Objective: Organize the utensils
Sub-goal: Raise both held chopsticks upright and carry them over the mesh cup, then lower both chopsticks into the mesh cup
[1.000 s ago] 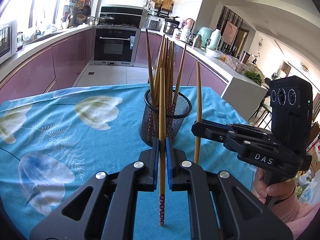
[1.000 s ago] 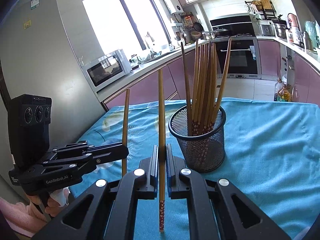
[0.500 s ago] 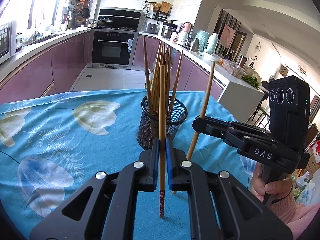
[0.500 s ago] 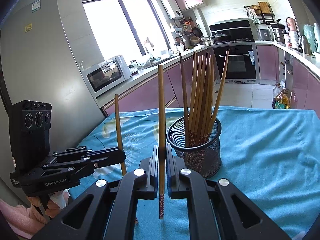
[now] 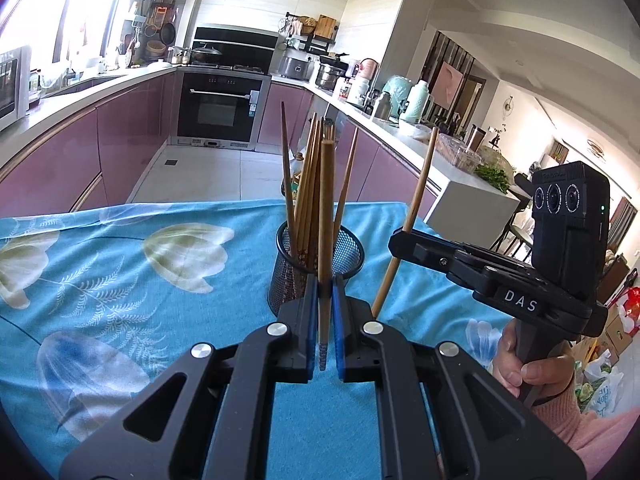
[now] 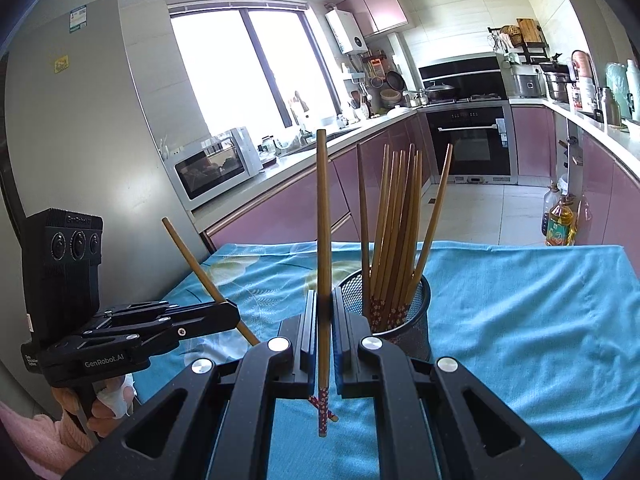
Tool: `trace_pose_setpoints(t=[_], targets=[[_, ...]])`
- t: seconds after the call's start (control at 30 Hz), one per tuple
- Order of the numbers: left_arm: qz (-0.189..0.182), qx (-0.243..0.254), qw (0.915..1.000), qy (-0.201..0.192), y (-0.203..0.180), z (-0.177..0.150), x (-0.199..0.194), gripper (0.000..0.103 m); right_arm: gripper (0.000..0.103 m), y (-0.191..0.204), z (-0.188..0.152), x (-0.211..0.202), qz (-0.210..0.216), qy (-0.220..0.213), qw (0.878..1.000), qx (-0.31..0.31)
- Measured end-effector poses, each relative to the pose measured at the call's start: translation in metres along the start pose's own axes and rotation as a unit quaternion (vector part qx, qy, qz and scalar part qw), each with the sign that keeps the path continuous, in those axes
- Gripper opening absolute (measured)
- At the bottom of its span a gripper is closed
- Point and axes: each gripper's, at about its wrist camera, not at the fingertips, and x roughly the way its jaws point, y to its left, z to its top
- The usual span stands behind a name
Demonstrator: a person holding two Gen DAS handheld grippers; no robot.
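Observation:
A black mesh holder [image 5: 347,249] [image 6: 416,322] stands on the blue tablecloth with several wooden chopsticks upright in it. My left gripper [image 5: 325,322] is shut on one chopstick [image 5: 325,216], held upright just in front of the holder. In the right wrist view that gripper [image 6: 224,316] sits at the left with its chopstick [image 6: 200,268] tilted. My right gripper [image 6: 324,336] is shut on another chopstick [image 6: 322,240], upright, left of the holder. In the left wrist view the right gripper [image 5: 404,244] is right of the holder, its chopstick [image 5: 416,204] leaning.
The table [image 5: 120,280] is covered by a blue floral cloth and ends at its far edge [image 6: 480,246] behind the holder. Purple kitchen cabinets and an oven [image 5: 220,108] lie beyond. An oil bottle [image 6: 560,220] stands on the floor. A fridge [image 6: 80,120] is at the left.
Both grippers have pulled back and dropped, so the holder looks smaller. Each held chopstick now looks tilted in the other gripper's view. Both grips are unchanged.

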Motion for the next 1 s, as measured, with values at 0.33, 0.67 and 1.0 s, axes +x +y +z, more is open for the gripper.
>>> trace_pose_setpoints(t=[0.33, 0.67, 1.0], targets=[[-0.002, 0.004, 0.9999, -0.016, -0.002, 0.015, -0.006, 0.008, 0.006, -0.001, 0.016, -0.002, 0.003, -0.015, 1.000, -0.007], [-0.006, 0.012, 0.9991, -0.039, -0.006, 0.035, -0.020, 0.008, 0.006, 0.000, 0.032, -0.008, 0.004, -0.036, 0.999, -0.010], [-0.003, 0.024, 0.9975, -0.067, -0.014, 0.053, -0.031, 0.008, 0.006, 0.000, 0.045, -0.013, 0.007, -0.050, 0.999, -0.014]])
